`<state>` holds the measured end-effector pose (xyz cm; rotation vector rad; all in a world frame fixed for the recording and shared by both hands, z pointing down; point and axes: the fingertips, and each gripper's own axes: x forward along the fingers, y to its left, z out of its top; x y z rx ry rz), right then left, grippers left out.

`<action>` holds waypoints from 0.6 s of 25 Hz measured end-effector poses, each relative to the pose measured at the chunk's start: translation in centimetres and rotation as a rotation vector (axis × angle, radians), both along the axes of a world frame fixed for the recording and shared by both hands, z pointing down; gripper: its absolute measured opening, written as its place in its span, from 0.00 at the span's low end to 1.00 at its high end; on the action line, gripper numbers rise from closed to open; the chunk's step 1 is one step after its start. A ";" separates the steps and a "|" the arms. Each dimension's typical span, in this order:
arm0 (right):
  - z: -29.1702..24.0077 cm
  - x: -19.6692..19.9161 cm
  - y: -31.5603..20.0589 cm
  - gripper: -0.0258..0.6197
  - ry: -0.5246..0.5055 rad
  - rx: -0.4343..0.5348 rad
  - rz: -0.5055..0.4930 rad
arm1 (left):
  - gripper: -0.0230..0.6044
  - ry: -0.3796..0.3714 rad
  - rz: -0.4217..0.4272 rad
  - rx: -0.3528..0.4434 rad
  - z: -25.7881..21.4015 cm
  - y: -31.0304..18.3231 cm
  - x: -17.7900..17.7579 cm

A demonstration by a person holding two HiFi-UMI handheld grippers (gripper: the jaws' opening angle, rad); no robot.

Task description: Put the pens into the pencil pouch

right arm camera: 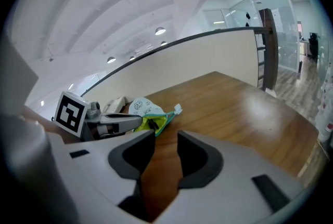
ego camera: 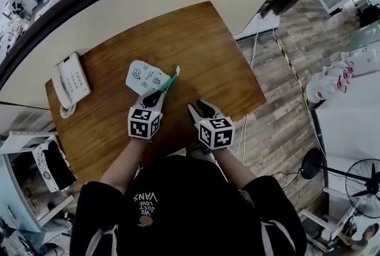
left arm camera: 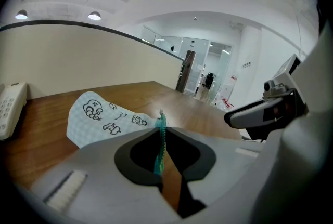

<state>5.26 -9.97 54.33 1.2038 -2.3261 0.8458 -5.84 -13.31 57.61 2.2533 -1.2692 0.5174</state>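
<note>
The pencil pouch (ego camera: 144, 76) lies on the wooden table (ego camera: 202, 41), in the middle, a little to the left. The left gripper (ego camera: 157, 97) reaches it from the near side. In the left gripper view the left gripper's (left arm camera: 161, 133) fingers are together and clamped on the pouch's teal zip edge (left arm camera: 162, 120), which runs up out of the narrow gap between them. The rest of the pouch (left arm camera: 101, 116) spreads away to the far left of the fingers, flat on the wood.

The right gripper (ego camera: 199, 109) is just to the right of the left one, over bare table, near the pouch but apart from it. In the right gripper view the right gripper's (right arm camera: 166, 141) fingers stand apart, with only the brown table top showing between them. From there the pouch (right arm camera: 141, 107) lies farther off and to the left, with the left gripper (right arm camera: 127, 123) at its near edge.

The pouch is soft and pale, with a fine check and small dark cartoon drawings. Its zip is teal and ends in a small white tab (right arm camera: 178, 109). Its mouth gapes open toward the right gripper and shows a yellow-green lining. Something dark sits inside; whether it is a pen cannot be told.

By count there is one pouch, one white telephone (ego camera: 71, 81) at the far left of the table, and two grippers.
</note>
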 end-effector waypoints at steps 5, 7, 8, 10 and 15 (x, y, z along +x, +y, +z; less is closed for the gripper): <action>-0.7 0.0 1.3 0.23 0.007 0.029 0.058 | 0.09 0.016 0.041 0.000 -0.3 1.0 0.1; -1.0 -0.2 1.8 0.23 0.016 0.047 0.073 | 0.13 0.023 0.050 0.003 -0.6 1.4 -0.1; -1.1 -0.4 2.1 0.23 0.020 0.057 0.079 | 0.14 0.026 0.051 0.007 -0.7 1.7 -0.3; -1.4 -0.7 2.7 0.21 0.023 0.073 0.093 | 0.14 0.027 0.055 0.025 -1.2 2.3 -0.9; -2.7 -1.3 4.2 0.13 0.036 0.116 0.132 | 0.15 0.041 0.061 0.098 -3.7 4.0 -2.6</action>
